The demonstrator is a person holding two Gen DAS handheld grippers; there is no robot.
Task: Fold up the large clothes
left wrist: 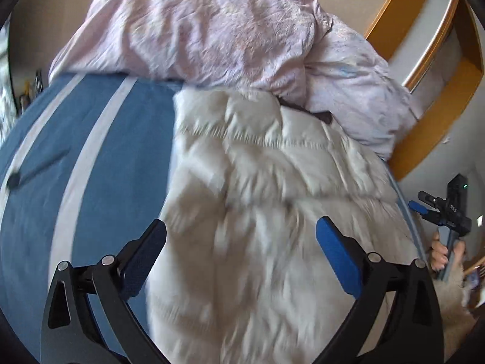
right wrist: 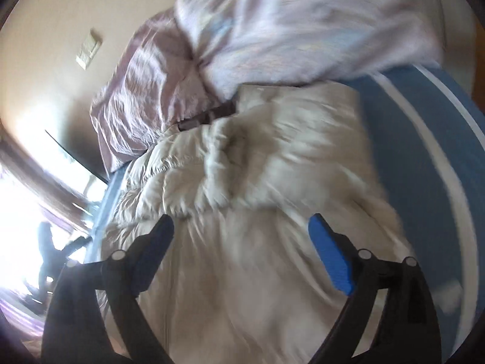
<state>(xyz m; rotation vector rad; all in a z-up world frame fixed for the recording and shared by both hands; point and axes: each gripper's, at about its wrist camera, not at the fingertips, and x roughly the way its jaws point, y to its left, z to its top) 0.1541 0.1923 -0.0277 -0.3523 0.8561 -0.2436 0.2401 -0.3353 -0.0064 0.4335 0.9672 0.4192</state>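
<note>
A cream quilted puffer jacket point(left wrist: 266, 182) lies spread on a blue bed cover with pale stripes point(left wrist: 91, 163). My left gripper point(left wrist: 241, 236) hangs above the jacket's lower part, jaws wide apart, nothing between the blue pads. In the right wrist view the same jacket point(right wrist: 257, 163) fills the middle. My right gripper point(right wrist: 241, 230) is open above it, its fingers apart and clear of the fabric. In the left wrist view the right gripper point(left wrist: 424, 204) shows at the far right, off the bed's edge, held by a person's hand point(left wrist: 439, 254). Both views are motion-blurred.
A crumpled pink duvet point(left wrist: 194, 27) is heaped at the head of the bed, touching the jacket's far end. An orange wooden shelf frame point(left wrist: 424, 69) stands to the right of the bed. A bright window point(right wrist: 18, 200) and a wall switch point(right wrist: 88, 50) appear in the right wrist view.
</note>
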